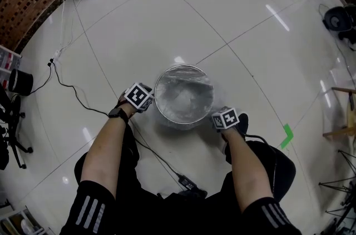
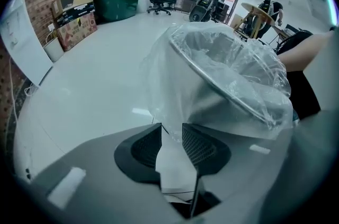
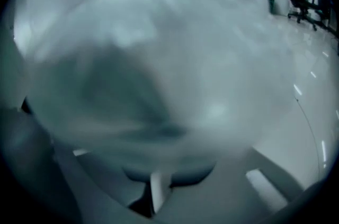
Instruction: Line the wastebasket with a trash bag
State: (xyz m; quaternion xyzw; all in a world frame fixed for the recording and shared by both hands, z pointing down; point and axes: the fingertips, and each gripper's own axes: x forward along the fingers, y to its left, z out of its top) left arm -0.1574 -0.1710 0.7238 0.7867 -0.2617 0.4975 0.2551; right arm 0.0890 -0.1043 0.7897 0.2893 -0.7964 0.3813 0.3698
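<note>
Clear trash bag (image 1: 183, 96) film lines the round wastebasket (image 1: 184, 66) and drapes over its rim. Left gripper (image 2: 172, 132) fingers (image 2: 145, 146) pinch a fold of it; right gripper (image 3: 159, 181) fingers, pressed together, pinch the opposite side.

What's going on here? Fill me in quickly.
A person is lining a round wastebasket on the floor with a clear trash bag. The bag is draped over the rim and hangs down the outside. The left gripper is shut on a bunch of the film beside the basket. The right gripper is shut too, apparently pinching a thin strip of the bag on the opposite side, though its view is blurred.
</note>
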